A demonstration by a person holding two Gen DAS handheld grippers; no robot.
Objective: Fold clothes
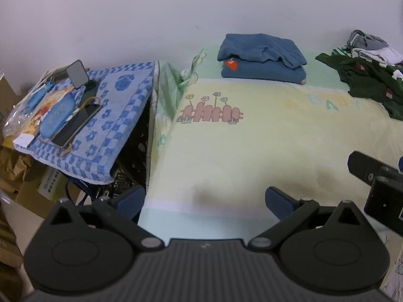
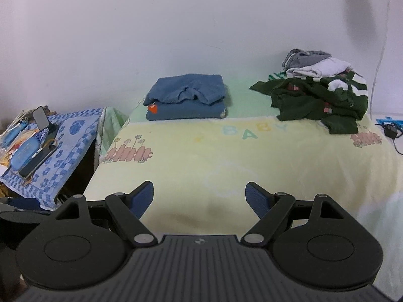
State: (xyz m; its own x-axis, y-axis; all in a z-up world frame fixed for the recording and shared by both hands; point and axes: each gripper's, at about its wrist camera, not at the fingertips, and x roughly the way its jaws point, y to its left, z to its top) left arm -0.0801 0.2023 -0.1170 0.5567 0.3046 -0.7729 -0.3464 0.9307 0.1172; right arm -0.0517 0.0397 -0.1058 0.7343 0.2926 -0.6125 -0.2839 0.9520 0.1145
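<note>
Two grippers hover over the pale yellow blanket (image 2: 226, 156), and you hold nothing in either: the left gripper (image 1: 205, 201) and the right gripper (image 2: 199, 197) both stand with jaws spread wide above bare fabric. At the far edge of the bed, against the white wall, a folded blue garment (image 2: 187, 98) lies squared off, with an orange tag at its left corner. To its right, well apart, sits the unfolded pile of clothes (image 2: 320, 95), dark green pieces under white and grey ones. Off the bed's left side, a blue patterned cloth (image 1: 121, 115) covers a stand bearing a phone (image 1: 76, 73).
</note>
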